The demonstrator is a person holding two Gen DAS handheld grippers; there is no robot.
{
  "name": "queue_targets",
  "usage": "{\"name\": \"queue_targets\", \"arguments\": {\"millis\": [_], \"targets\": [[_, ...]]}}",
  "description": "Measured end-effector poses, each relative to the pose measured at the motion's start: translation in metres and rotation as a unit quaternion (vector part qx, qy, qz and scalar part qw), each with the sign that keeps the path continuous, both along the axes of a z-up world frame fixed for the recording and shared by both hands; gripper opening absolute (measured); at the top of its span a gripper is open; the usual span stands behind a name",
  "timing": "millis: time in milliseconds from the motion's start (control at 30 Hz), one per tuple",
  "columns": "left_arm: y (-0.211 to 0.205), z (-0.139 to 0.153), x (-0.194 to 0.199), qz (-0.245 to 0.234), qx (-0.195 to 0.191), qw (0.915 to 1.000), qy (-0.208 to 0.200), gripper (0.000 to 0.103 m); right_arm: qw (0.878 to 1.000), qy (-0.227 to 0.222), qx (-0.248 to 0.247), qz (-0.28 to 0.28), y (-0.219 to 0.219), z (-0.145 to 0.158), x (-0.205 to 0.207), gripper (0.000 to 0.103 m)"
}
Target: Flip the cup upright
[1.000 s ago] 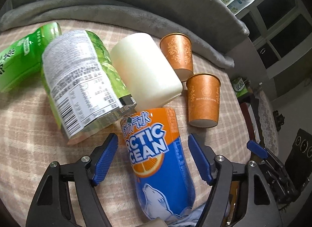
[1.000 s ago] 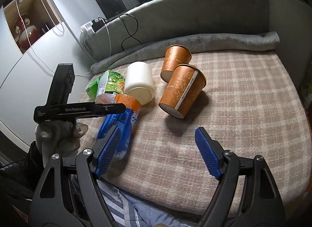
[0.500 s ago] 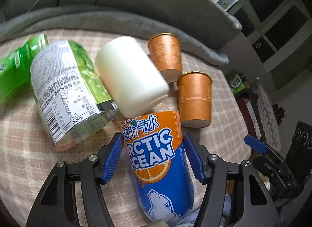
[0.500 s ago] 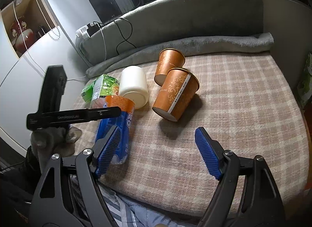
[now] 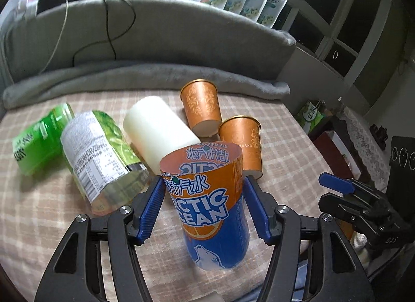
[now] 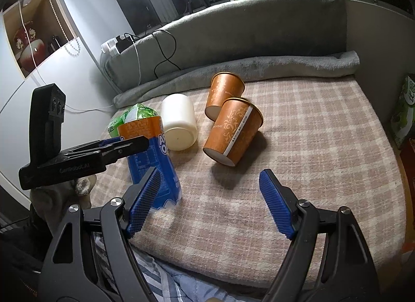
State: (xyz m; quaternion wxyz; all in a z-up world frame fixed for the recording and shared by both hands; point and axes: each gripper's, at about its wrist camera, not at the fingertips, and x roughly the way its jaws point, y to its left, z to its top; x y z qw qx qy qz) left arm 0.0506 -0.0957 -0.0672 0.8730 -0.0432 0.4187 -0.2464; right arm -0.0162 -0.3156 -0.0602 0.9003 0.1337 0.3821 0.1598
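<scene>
The left claw is clenched on the Arctic Ocean cup, held nearly upright with its open mouth up, above the plaid bed. The right claw hangs released, holding nothing. Two orange paper cups lie tipped beside a white cup.

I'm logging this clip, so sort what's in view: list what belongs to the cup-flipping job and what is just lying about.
In the job:
- Arctic Ocean cup, now tilted up, open end up
- left gripper, jaws shut on it
- right gripper, open, holding nothing

Lying about:
- white cup on its side
- two orange paper cups, tipped over
- green bottle pieces
- grey blanket
</scene>
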Motion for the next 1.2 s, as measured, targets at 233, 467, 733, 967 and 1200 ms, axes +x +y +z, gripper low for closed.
{"name": "queue_targets", "arguments": {"millis": [233,467,733,967,1200], "targets": [[-0.011,0.006,-0.004,0.008,0.021,0.9989,-0.041,0.061,1.000,-0.015,-0.019,-0.008,0.002,0.004,-0.002,0.081],[-0.017,0.008,-0.007,0.019,0.049,0.9955,-0.079,0.061,0.998,-0.027,-0.047,-0.022,0.004,0.006,-0.004,0.081],[-0.028,0.006,-0.015,0.009,0.082,0.9904,-0.111,0.061,0.998,-0.028,-0.045,-0.029,0.001,0.007,-0.004,0.081],[-0.028,0.007,-0.019,0.007,0.081,0.9905,-0.111,0.061,0.998,-0.032,-0.045,-0.030,0.002,0.009,-0.007,0.081],[-0.026,0.007,-0.022,0.002,0.074,0.9918,-0.105,0.062,0.998,-0.035,-0.046,-0.026,0.005,0.012,-0.009,0.081]]}}
